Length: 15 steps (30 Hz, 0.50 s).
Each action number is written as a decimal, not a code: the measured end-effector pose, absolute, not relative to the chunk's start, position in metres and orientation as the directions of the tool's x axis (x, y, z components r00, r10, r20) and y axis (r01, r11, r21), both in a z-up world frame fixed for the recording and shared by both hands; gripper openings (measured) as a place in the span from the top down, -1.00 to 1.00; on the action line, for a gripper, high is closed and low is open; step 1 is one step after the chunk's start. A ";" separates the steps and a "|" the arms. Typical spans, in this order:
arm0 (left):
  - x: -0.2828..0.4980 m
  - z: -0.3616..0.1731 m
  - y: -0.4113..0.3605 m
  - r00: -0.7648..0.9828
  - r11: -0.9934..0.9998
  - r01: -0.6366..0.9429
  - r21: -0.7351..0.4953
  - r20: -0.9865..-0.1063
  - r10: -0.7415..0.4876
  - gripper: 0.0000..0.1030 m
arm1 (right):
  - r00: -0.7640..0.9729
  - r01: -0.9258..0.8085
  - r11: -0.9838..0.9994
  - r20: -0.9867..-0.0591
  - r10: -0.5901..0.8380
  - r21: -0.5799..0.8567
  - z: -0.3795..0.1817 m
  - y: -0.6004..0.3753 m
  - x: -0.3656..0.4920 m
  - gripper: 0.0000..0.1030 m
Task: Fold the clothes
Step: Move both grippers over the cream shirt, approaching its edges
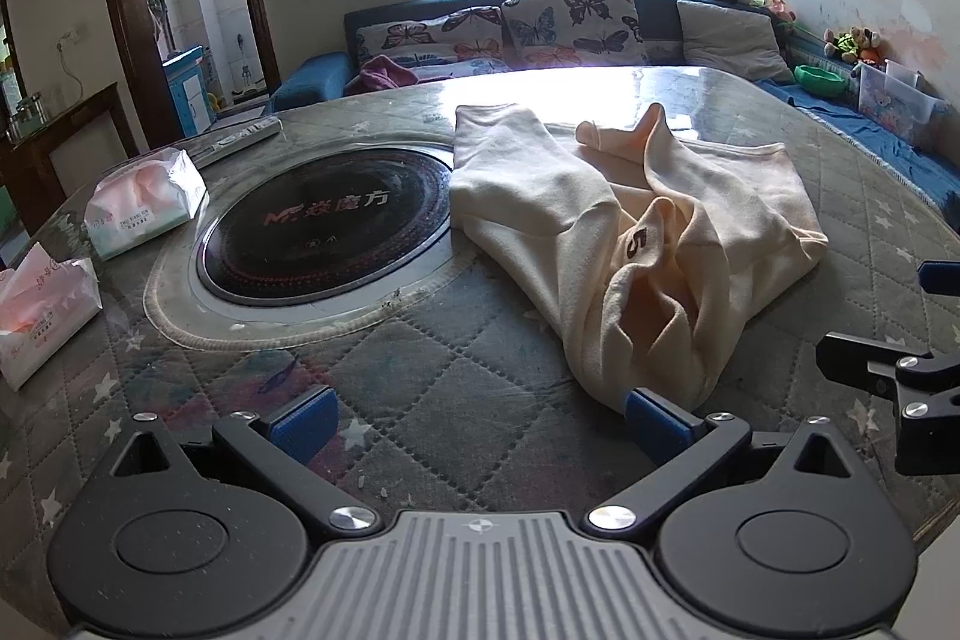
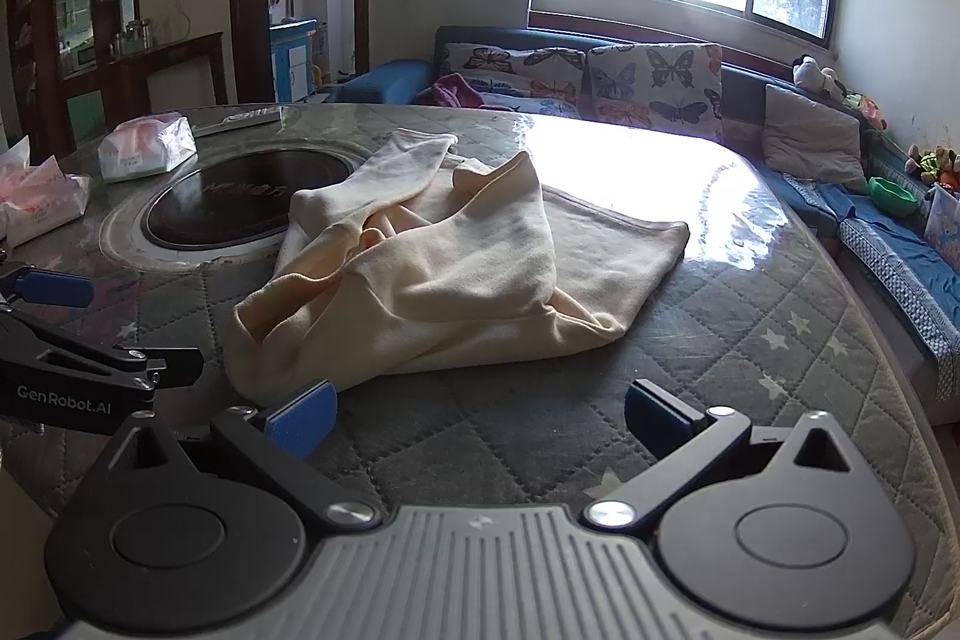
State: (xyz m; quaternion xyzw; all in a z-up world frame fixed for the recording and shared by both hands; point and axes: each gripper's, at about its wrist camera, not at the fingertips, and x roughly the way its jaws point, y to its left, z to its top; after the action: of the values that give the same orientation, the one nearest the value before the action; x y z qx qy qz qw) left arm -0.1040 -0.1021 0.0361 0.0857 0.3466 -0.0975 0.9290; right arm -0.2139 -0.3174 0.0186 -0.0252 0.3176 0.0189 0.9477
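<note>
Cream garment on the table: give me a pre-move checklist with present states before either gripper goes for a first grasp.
1. Left gripper open, nothing held: ok.
2. Right gripper open, nothing held: ok.
3. Cream garment laid flat: not ok, crumpled, sleeves twisted over the body.
4. Garment clear of the black hotplate: not ok, one edge overlaps its rim.
5. Tissue packs away from the garment: ok.
6. Hotplate off: cannot tell.

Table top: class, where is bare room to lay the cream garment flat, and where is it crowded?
Free: the sunlit stretch of table beyond the cream garment, toward the sofa, and the quilted strip between the garment and the open right gripper. Crowded: the left side, with the round cooktop, two tissue packs and a remote.
</note>
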 end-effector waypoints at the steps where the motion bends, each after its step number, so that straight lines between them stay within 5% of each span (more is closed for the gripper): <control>1: -0.104 0.036 -0.103 0.740 0.966 0.242 0.094 -0.661 -0.121 -1.00 | 0.797 -0.052 0.998 -0.603 0.020 -0.036 0.019 -0.317 -0.214 -1.00; 15: -0.102 0.034 -0.108 0.730 0.961 0.258 0.103 -0.672 -0.125 -1.00 | 0.792 -0.051 0.998 -0.610 0.021 -0.033 0.016 -0.317 -0.212 -1.00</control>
State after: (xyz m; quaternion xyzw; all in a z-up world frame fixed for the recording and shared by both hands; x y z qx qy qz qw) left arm -0.1023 -0.1081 0.0336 0.0948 0.3522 -0.1035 0.9253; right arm -0.2119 -0.3171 0.0164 -0.0237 0.3220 0.0190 0.9462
